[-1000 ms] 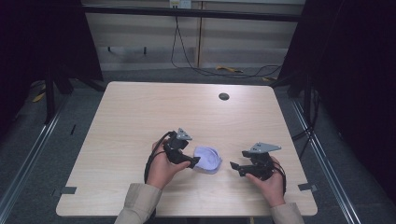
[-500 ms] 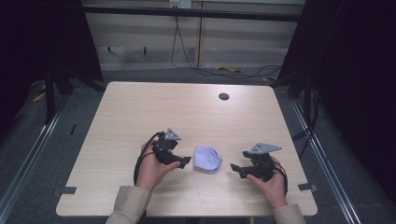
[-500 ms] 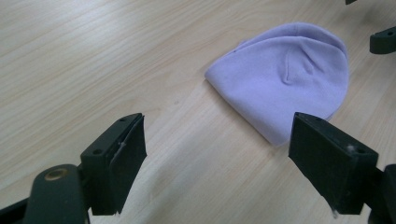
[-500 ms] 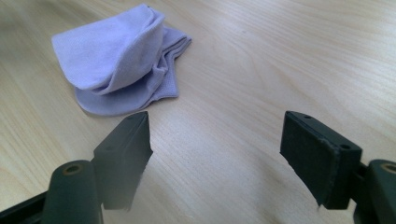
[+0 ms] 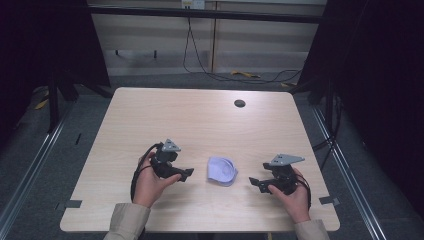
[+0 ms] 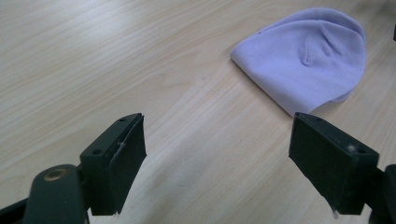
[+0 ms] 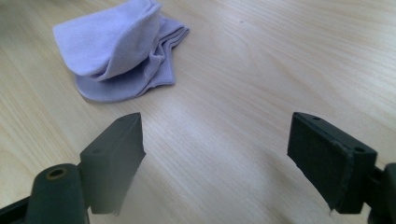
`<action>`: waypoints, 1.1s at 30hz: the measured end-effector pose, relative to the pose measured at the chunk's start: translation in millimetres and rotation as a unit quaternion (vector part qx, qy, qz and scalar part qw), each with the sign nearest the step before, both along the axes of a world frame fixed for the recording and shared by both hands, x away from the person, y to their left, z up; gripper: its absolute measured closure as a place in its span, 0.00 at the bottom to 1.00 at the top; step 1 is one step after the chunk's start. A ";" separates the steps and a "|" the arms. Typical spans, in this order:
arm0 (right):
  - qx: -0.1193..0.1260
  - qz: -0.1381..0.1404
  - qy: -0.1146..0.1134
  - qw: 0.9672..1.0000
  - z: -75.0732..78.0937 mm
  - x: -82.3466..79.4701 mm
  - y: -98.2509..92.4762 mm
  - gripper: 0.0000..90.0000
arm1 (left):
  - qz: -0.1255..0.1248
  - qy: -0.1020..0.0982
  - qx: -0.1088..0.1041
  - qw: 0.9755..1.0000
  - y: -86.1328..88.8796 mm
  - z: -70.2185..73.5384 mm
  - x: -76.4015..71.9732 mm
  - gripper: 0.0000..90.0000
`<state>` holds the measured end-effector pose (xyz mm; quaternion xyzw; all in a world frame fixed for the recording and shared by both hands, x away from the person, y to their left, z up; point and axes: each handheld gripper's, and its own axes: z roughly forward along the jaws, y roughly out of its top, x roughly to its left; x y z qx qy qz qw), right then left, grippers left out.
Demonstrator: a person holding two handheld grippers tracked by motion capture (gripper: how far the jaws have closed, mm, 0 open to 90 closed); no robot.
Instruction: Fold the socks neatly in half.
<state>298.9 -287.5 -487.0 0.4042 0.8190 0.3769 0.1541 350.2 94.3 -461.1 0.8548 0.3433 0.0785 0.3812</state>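
A folded lavender cloth (image 5: 222, 170) lies on the wooden table (image 5: 200, 120) between the two hands. My left gripper (image 5: 187, 174) is to its left, open and empty, apart from the cloth (image 6: 303, 56), which lies ahead and to the right of its jaws. My right gripper (image 5: 254, 183) is to the cloth's right, jaws just opened wider, nothing between them; the cloth (image 7: 119, 51) lies ahead to the upper left, clear of the jaws.
A small dark round hole (image 5: 239, 103) sits near the table's far right. Cables trail on the floor behind the table. Dark frames stand at both sides. The table's front edge is close under the forearms.
My left hand has drawn back to the left, away from the cloth, which now lies free on the table. The right hand has stayed in place.
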 end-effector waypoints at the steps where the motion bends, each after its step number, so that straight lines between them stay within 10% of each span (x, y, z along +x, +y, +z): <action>1: 0.000 0.000 0.000 1.000 0.0 0.0 0.0 0.20 | 0.004 -0.002 -0.003 1.000 1.3 0.0 -0.6 0.21; 33: -0.008 -0.016 0.010 1.000 0.3 -20.8 -41.9 0.18 | -0.008 -0.007 0.008 1.000 46.5 -11.3 -7.2 0.19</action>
